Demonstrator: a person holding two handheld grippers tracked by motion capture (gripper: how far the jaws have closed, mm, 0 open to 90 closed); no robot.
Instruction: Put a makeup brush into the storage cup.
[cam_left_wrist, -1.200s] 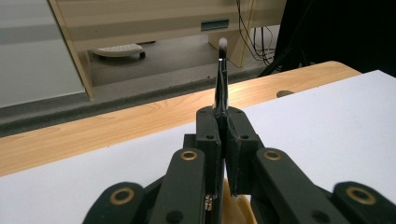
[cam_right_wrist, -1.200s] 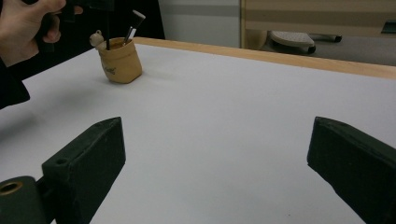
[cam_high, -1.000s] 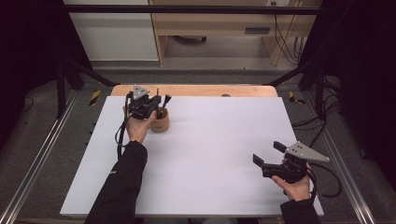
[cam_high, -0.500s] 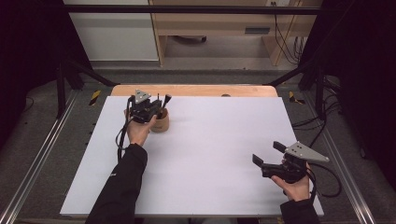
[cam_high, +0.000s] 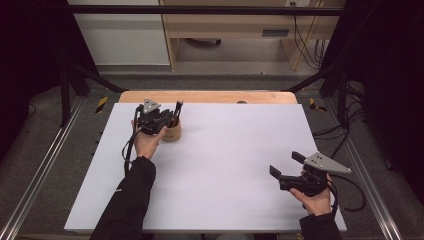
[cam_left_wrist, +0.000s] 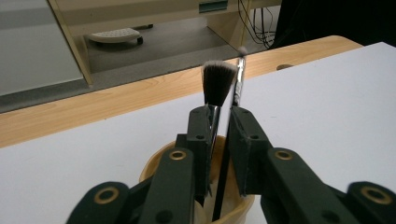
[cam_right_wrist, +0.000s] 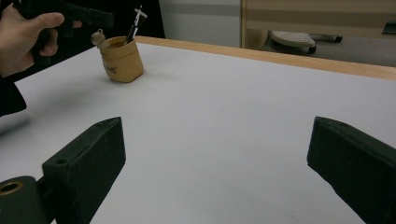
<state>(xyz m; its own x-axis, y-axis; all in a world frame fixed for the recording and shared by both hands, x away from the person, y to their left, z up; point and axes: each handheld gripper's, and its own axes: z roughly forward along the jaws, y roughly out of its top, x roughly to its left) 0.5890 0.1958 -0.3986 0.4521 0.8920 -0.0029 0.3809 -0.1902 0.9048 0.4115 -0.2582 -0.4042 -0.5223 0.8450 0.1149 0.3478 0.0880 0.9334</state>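
A tan cup (cam_high: 171, 133) stands at the far left of the white board and holds a fluffy-tipped brush (cam_left_wrist: 218, 81) and a thin black brush (cam_left_wrist: 239, 74). My left gripper (cam_high: 172, 118) hovers just above the cup's mouth (cam_left_wrist: 152, 169). Its jaws (cam_left_wrist: 224, 116) have just been opening a little: both brush handles stand in the narrow gap, and a slit of light shows beside them. My right gripper (cam_high: 284, 164) rests near the front right with its jaws (cam_right_wrist: 217, 144) wide apart and nothing between them. From there the cup (cam_right_wrist: 122, 60) shows far off.
The white board (cam_high: 225, 170) lies on a wooden table whose edge (cam_high: 210, 96) shows at the back. Beyond it are the floor, a wooden cabinet and cables. A hand (cam_right_wrist: 25, 32) holds the left gripper beside the cup.
The left gripper has shifted only slightly over the cup, and the brushes still stand in it. The right gripper has stayed where it was.
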